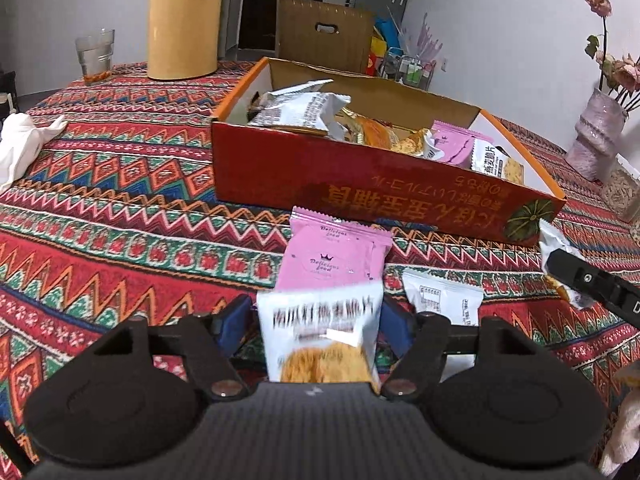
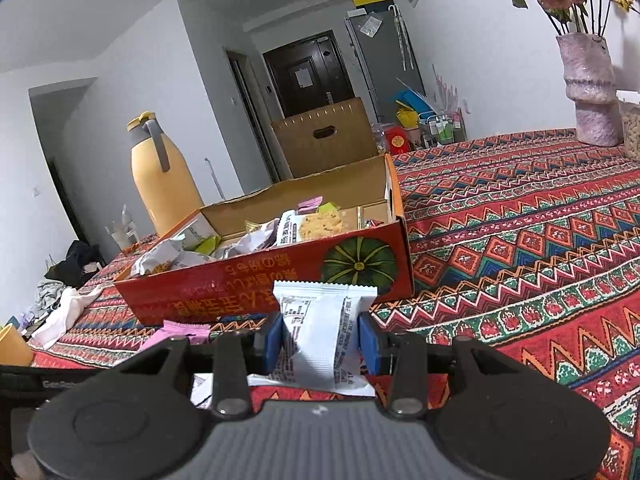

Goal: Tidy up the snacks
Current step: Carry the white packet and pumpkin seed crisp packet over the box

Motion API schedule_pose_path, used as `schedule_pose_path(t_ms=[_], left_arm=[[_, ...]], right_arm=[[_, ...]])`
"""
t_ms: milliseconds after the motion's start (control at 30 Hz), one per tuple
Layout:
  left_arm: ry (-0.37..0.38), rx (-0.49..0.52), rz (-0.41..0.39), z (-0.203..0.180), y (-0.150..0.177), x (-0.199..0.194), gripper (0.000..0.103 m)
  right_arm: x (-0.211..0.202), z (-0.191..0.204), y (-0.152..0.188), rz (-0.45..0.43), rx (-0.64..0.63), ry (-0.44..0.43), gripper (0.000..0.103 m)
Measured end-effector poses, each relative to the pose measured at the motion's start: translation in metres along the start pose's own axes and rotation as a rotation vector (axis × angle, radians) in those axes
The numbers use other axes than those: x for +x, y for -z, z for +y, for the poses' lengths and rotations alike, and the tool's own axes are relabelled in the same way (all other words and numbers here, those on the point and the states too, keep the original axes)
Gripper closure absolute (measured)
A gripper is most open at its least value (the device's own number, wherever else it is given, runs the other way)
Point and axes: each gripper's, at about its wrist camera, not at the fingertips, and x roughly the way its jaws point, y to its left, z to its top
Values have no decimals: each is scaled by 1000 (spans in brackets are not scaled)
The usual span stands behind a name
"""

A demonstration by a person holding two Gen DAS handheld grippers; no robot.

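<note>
Between the blue pads of the left tool (image 1: 318,320) sits a white snack packet (image 1: 320,336) printed with a golden cracker; the right pad touches its edge, the left pad stands a little off it, so the jaws are not clamped on it. Beneath everything spreads the counter (image 1: 120,200) in its red zigzag-patterned cloth. On it stands the long red snack box (image 1: 360,184), open-topped and partly filled with white, pink and orange wrappers. A pink packet (image 1: 336,256) lies flat on the cloth between the box and the left tool, with another white packet (image 1: 444,300) just beside it. The right tool (image 2: 322,340) is closed on a white sachet (image 2: 320,332), held upright in front of the box's pumpkin picture.
</note>
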Motion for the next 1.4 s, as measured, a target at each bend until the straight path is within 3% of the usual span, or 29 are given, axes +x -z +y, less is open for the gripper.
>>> schedule_pose_path(t_ms=[233,667,1400], left_arm=[[-6,-2,-47,5,-2,-18,39],[10,6,-132,5,-10,-46,39],[20,12,-269,-4,-63,-61,39]], right_arm=[[-10,8,-2,-28,-38,-1,64],[-25,24,-7,-49,-90,7,64],[-15,49,-39,-98,-163,2,64]])
